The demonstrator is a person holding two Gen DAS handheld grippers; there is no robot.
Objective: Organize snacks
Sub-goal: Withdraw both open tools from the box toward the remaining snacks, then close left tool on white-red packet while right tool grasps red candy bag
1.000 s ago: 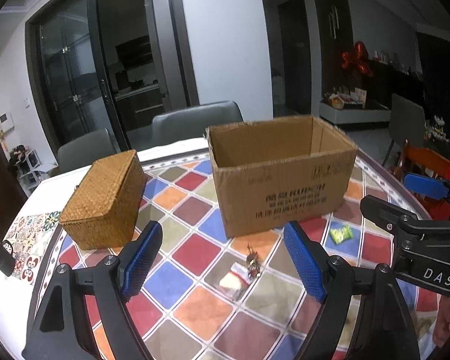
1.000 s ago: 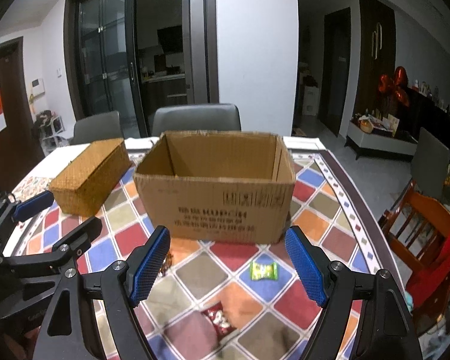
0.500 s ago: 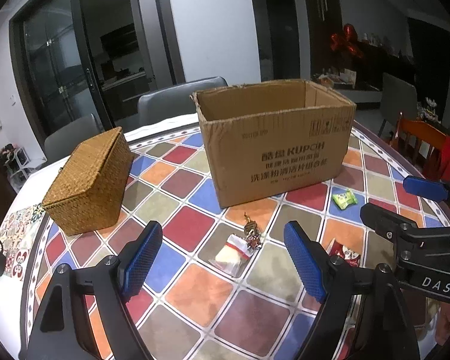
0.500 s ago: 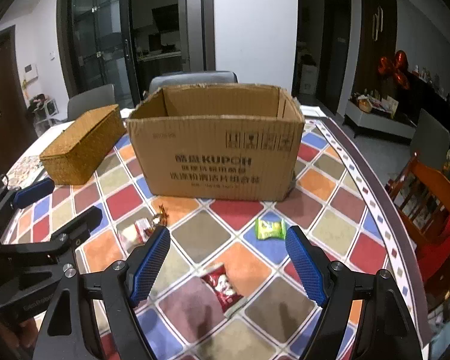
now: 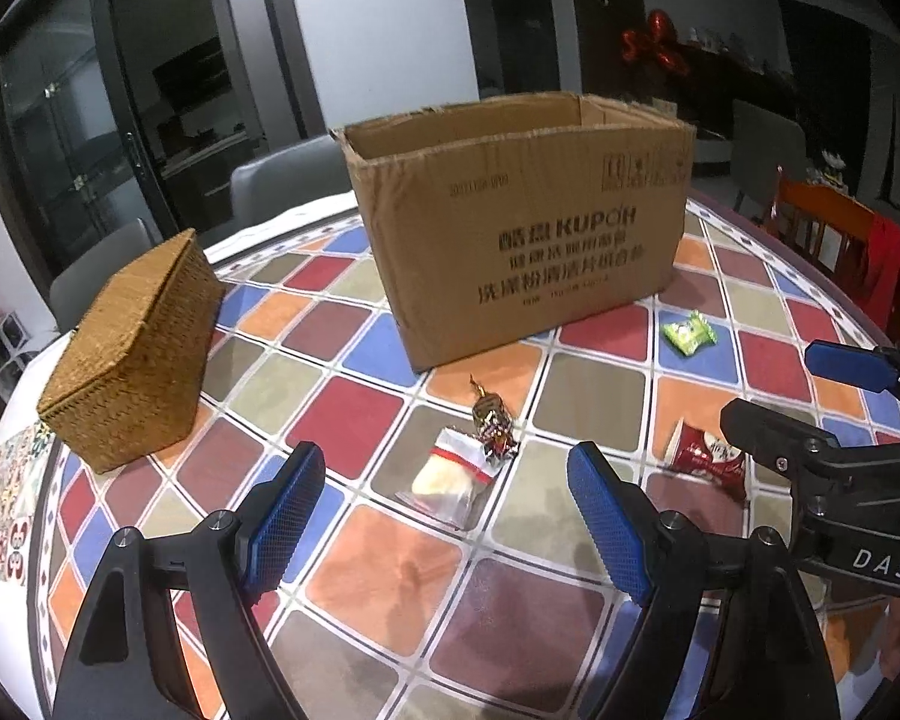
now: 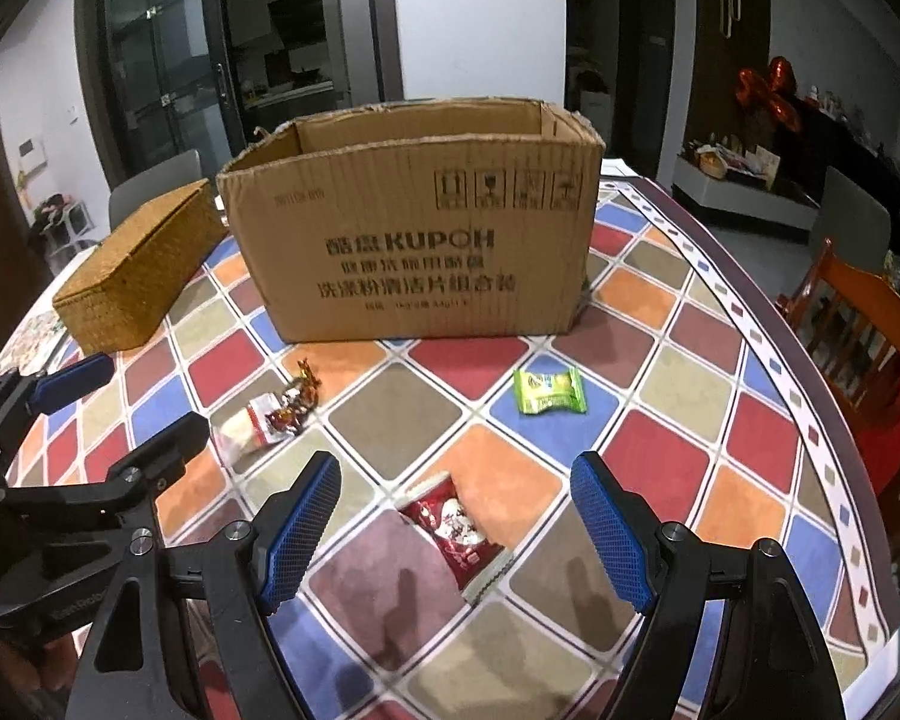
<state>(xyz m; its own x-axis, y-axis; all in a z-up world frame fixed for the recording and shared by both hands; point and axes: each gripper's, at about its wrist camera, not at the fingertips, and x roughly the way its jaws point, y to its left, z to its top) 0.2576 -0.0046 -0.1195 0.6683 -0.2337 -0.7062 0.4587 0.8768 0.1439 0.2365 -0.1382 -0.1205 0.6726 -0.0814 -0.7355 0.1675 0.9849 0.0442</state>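
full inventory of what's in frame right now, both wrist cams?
cardboard box: 1, brown, open top, middle of the table
wicker box: 1, tan, lid shut, left of the cardboard box
green snack packet: 1, green, on a blue tile in front of the cardboard box's right end
red snack packet: 1, dark red, nearest the right gripper
clear packet: 1, clear with a pale snack inside, ahead of the left gripper
foil candy: 1, gold and dark red, touching the clear packet
table: 1, multicoloured tile pattern
grey chairs: 2, behind the table
wooden chair: 1, orange-brown, right of the table
left gripper: 1, black with blue fingers, open, empty
right gripper: 1, same, open, empty
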